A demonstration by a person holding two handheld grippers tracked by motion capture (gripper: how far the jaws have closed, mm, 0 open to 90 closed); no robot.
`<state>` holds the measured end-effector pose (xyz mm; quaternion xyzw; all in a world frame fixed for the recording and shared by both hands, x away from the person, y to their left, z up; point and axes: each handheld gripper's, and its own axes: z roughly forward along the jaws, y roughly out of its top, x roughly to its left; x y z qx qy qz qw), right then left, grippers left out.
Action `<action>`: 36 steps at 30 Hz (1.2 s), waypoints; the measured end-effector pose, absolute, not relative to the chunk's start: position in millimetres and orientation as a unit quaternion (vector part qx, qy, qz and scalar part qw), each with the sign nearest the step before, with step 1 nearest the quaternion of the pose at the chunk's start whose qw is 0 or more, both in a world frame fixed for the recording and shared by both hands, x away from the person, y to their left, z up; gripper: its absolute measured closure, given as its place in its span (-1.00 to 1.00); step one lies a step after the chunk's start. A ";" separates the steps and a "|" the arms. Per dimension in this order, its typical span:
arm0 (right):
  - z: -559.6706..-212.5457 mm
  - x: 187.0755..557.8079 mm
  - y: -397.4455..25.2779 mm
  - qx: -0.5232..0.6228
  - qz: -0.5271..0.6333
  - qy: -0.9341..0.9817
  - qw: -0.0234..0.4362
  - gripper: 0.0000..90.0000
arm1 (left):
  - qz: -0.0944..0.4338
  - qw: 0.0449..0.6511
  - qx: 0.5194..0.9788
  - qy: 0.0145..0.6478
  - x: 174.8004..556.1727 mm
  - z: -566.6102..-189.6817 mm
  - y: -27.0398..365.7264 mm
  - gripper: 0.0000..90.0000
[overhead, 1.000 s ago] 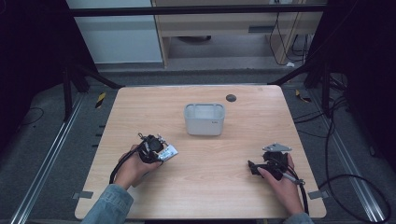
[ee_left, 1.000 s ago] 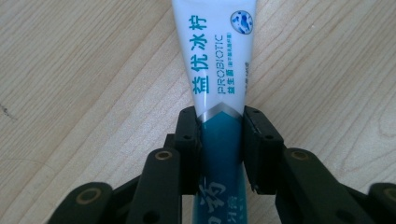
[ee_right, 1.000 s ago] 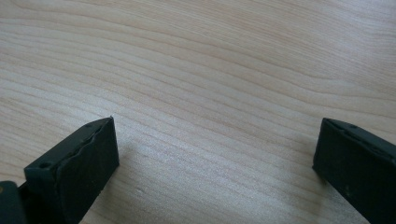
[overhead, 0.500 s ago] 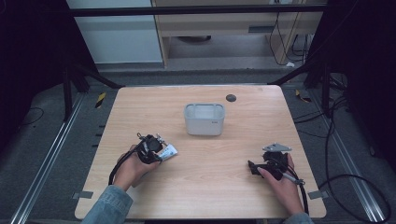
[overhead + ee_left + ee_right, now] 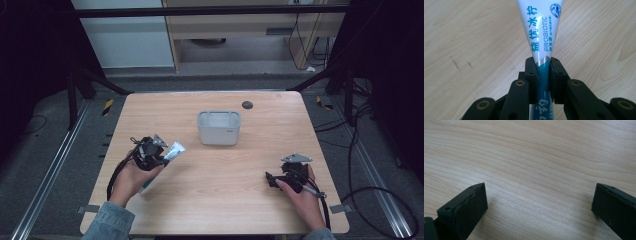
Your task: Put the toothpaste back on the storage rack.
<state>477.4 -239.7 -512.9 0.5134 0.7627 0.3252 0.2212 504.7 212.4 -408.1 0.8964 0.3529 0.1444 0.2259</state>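
Right now the left gripper (image 5: 156, 151) pinches a toothpaste tube (image 5: 541, 32), jaws pressed on its teal part, over the near-left table (image 5: 225, 200). Tube's long axis runs straight out along the jaws, white flat end pointing toward the grey bin (image 5: 219, 127), which sits ahead and to the right, well apart. Left hand is the nearer one for a likely drop. Right gripper (image 5: 274, 179) is spread, holding nothing, low over bare wood near-right.

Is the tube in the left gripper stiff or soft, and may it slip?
The tube is probably soft: it narrows where the left gripper pinches it. Its glossy skin may slip. It looks light and flat, so rolling seems unlikely.
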 end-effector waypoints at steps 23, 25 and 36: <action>-512.9 477.5 -239.6 0.514 0.325 0.762 0.221 -0.99 | 0.152 0.288 0.881 0.343 512.6 -383.5 201.8 0.74; -512.9 477.6 -239.6 0.514 0.325 0.762 0.222 -0.99 | 0.155 0.296 0.878 0.344 514.1 -379.4 201.6 0.74; -512.7 482.1 -238.0 0.513 0.324 0.763 0.222 -0.99 | 0.170 0.312 0.872 0.336 520.4 -362.0 181.1 0.74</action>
